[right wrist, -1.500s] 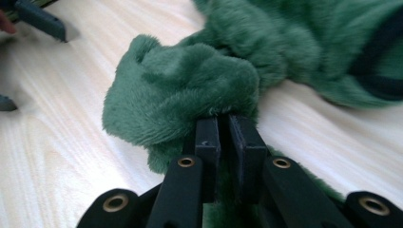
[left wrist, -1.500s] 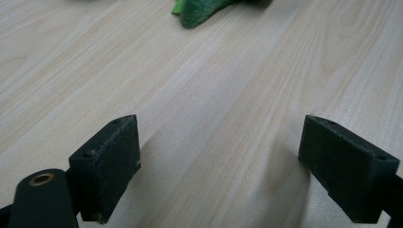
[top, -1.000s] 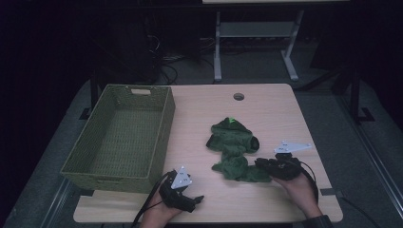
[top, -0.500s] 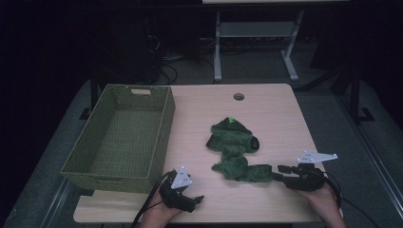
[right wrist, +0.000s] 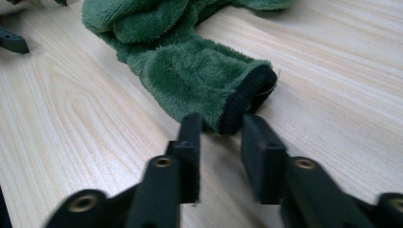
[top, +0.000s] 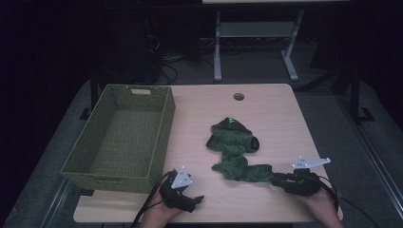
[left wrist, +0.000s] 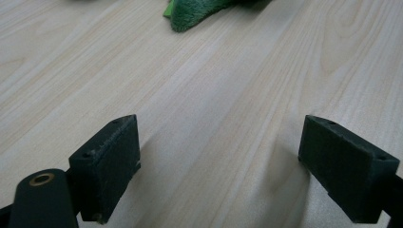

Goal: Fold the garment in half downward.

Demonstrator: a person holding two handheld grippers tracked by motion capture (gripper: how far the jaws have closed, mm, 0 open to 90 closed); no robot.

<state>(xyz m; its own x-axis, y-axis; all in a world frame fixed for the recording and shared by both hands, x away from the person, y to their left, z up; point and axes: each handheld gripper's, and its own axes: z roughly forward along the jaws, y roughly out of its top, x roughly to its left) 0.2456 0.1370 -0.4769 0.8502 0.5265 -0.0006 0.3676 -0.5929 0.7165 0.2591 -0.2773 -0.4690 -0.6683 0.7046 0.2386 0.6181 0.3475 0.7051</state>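
A green fleece garment (top: pixel 233 142) lies crumpled on the wooden table (top: pixel 199 118), with one sleeve (top: pixel 259 172) stretched toward the right. The sleeve's black-lined cuff (right wrist: pixel 247 90) sits between the tips of my right gripper (right wrist: pixel 221 128), whose jaws have just been closing and now touch it on both sides. From above, that right gripper (top: pixel 275 179) lies low near the table's front right. My left gripper (top: pixel 197 199) rests at the front edge, open, its jaws (left wrist: pixel 223 171) wide over bare wood. A corner of the garment (left wrist: pixel 190 14) shows beyond them.
A woven green basket (top: pixel 161 128) stands empty along the left side of the table. A round cable hole (top: pixel 238 96) sits near the far edge. Beyond the table the floor is dark, with a metal stand (top: pixel 218 52) behind.
My right gripper has moved right and toward the front edge, drawing the sleeve out straight from the crumpled pile. The left gripper has kept still.
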